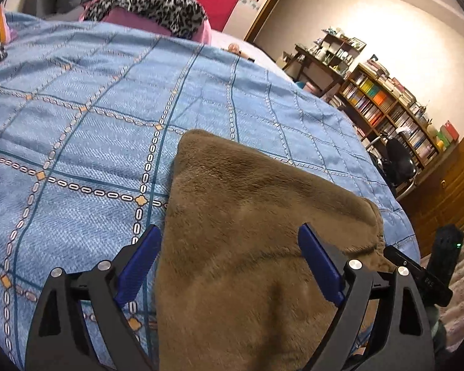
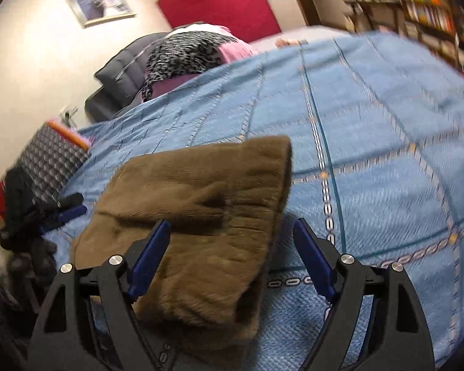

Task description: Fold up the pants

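Brown fleece pants (image 1: 247,232) lie folded on the blue patterned bedspread (image 1: 77,123), seen from my left gripper (image 1: 229,266), whose jaws stand wide apart over the fabric, gripping nothing. From my right gripper (image 2: 232,259), equally wide and empty, the pants (image 2: 195,216) sit near the bed's edge, my left gripper (image 2: 62,213) beside them.

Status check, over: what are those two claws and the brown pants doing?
Left gripper open, right gripper open. Brown pants folded on blue bedspread. Nothing blocking.
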Tool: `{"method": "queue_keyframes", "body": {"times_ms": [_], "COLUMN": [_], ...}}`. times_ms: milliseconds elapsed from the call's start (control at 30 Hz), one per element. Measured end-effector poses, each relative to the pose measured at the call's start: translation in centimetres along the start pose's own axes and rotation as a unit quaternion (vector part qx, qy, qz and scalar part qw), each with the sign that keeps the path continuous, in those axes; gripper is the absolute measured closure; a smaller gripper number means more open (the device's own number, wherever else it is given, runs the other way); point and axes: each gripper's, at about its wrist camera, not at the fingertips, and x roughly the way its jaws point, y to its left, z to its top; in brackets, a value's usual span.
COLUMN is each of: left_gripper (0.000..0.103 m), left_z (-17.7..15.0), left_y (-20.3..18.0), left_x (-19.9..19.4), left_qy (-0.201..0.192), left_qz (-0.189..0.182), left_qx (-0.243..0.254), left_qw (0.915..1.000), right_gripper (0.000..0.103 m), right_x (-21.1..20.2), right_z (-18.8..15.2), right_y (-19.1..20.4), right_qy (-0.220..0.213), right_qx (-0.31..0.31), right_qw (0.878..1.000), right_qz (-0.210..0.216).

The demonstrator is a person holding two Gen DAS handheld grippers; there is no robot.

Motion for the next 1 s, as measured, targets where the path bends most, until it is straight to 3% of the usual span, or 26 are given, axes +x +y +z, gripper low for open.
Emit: {"method": "queue_keyframes", "body": {"times_ms": [400,1000], "left_gripper": [0.014,0.012], "left_z": [-0.1,0.1], "left_y": [0.5,1.1], "left_x": [2.8,4.2], "left_qy": [0.049,0.069], "left_qz": [0.011,-0.009], "left_qx": [0.013,0.021], "left_qw": [0.9987,0.9974], "right_gripper": [0.018,0.006], "right_x": [3.3,4.9], "right_z": [0.3,0.4], "right_y": [-2.1,-1.9], "right_qy": [0.061,0.086], "right_qx": [0.064,0.063], "right_qw": [0.995,0.993], "right_qz": [0.051,0.060]}}
